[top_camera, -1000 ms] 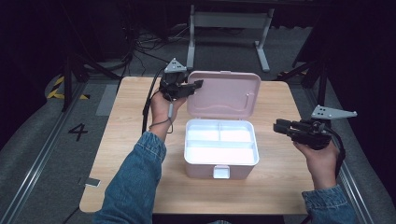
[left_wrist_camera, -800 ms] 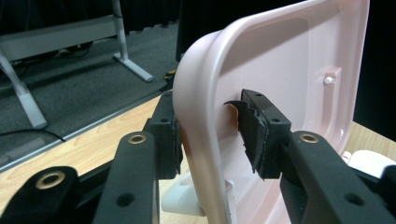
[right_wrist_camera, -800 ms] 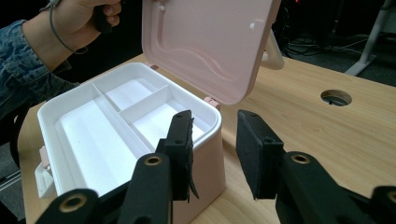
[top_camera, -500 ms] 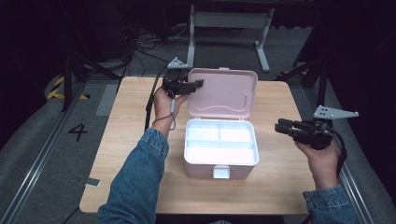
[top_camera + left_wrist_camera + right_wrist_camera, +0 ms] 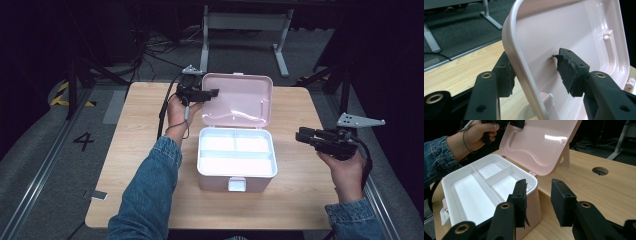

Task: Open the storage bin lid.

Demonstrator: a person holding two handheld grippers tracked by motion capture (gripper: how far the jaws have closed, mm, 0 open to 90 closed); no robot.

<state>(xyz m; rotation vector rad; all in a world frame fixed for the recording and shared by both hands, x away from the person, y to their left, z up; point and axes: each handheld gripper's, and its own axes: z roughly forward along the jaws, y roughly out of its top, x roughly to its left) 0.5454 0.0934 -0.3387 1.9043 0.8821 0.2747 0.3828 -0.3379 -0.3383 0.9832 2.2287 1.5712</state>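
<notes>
A pale pink box (image 5: 237, 175) with a white divided tray (image 5: 235, 155) stands mid-table, its lid (image 5: 245, 100) open and leaning back. My left gripper (image 5: 212, 93) is at the lid's left edge. In the left gripper view its jaws (image 5: 537, 72) straddle the lid's rim (image 5: 524, 65). They have just been opening, and the inner pad (image 5: 567, 70) stands off the lid's inside, so the gripper is open. My right gripper (image 5: 300, 136) hovers right of the box, open and holding nothing (image 5: 539, 202), pointing at the box wall (image 5: 534, 202).
The wooden table (image 5: 140, 150) has bare room left and right of the box and a round cable hole (image 5: 600, 171) behind the lid. A metal frame (image 5: 245, 30) stands on the dark floor beyond the table. A "4" (image 5: 83, 141) marks the floor on the left.
My left gripper has shifted a little to the right and down along the lid's edge, and its jaws have spread. The lid stays leaning back. My right hand has kept still.
</notes>
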